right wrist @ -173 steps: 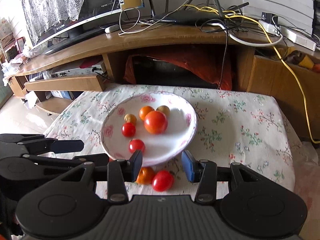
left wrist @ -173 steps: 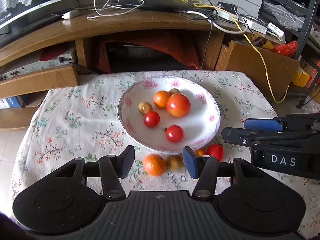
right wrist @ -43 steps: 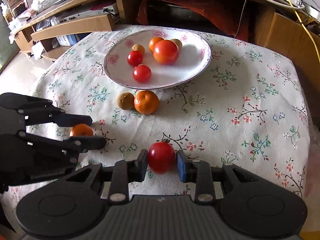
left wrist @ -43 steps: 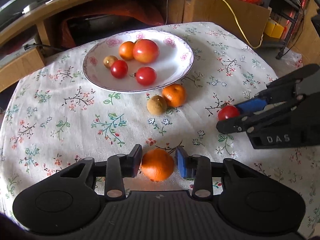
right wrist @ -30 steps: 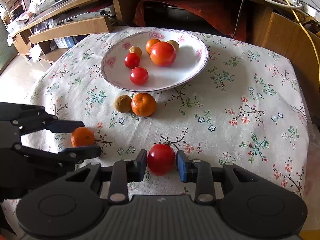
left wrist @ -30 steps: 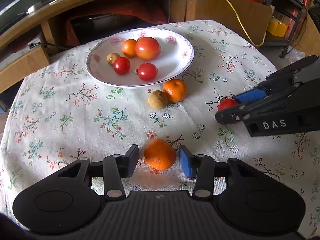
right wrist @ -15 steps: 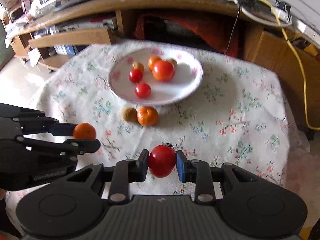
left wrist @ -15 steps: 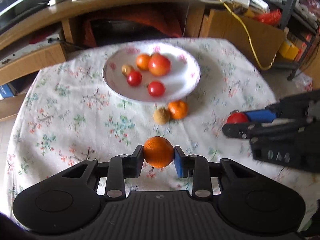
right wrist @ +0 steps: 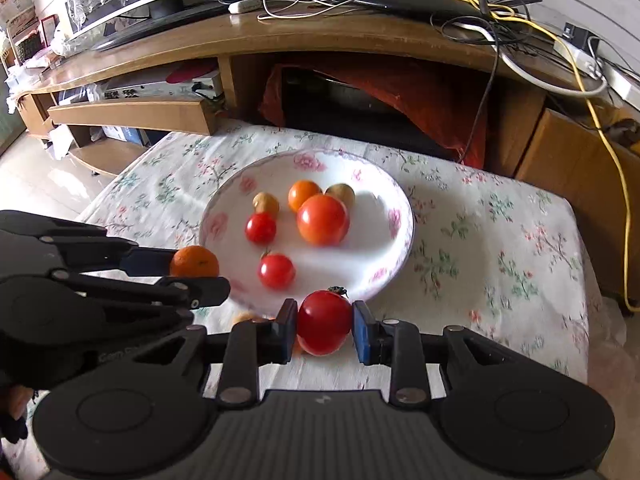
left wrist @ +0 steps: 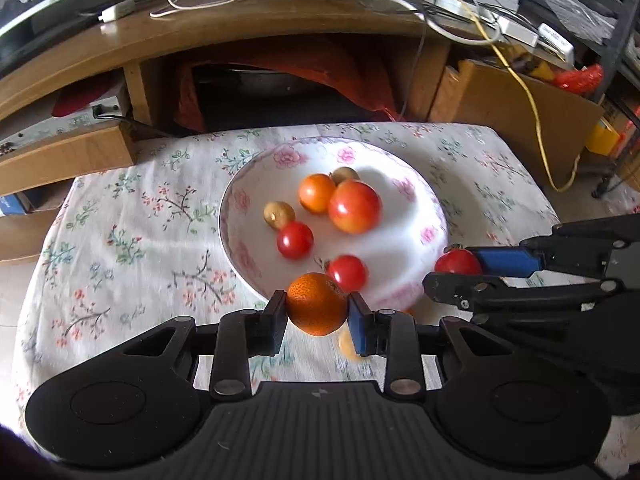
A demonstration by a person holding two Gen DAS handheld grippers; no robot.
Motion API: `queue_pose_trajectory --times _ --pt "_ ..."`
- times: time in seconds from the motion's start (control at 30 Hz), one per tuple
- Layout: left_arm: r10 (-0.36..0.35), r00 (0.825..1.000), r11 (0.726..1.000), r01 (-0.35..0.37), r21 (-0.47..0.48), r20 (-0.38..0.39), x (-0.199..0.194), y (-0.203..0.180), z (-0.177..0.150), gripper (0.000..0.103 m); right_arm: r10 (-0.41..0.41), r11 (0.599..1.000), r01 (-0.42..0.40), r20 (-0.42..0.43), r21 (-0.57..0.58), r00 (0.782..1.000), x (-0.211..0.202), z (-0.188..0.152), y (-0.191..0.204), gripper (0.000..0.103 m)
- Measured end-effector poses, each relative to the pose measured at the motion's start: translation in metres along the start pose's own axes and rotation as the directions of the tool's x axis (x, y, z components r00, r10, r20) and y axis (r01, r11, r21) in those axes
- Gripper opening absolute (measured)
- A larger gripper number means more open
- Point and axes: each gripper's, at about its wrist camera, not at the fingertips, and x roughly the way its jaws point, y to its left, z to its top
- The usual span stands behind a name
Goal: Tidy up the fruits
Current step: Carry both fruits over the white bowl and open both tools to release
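My left gripper (left wrist: 317, 312) is shut on an orange mandarin (left wrist: 317, 303) and holds it in the air at the near rim of the white floral plate (left wrist: 430, 208). My right gripper (right wrist: 325, 327) is shut on a red tomato (right wrist: 324, 322), also held at the plate's near rim (right wrist: 400, 216). The plate holds a big tomato (left wrist: 355, 207), two small tomatoes (left wrist: 295, 240), an orange fruit (left wrist: 316, 193) and two brown fruits (left wrist: 279, 215). Two loose fruits on the cloth are mostly hidden behind the fingers (left wrist: 347, 344).
The plate sits on a low table with a floral cloth (left wrist: 132, 236). Behind it stands a wooden TV bench (left wrist: 256, 28) with cables and a dark opening below. A cardboard box (left wrist: 516, 116) stands at the right. Each gripper shows in the other's view (right wrist: 100, 280).
Both grippers closed on their fruit, lifted it off the cloth and moved forward to the plate's near rim. The left briefly opened and re-closed on the mandarin.
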Motion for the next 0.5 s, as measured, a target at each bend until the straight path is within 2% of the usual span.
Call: queue_pose_trajectory --times 0.23,0.5 --pt "0.012 1.0 1.0 -0.012 -0.02 -0.013 0.02 0.006 0.008 0.04 0.009 1.0 -0.008 -0.01 0.015 1.0 0.029 0.01 -0.01 0.03" --pt "0.026 1.0 0.999 -0.026 -0.031 -0.011 0.026 0.009 0.011 0.041 0.015 1.0 -0.014 -0.006 0.021 1.0 0.042 0.018 -0.014 0.03"
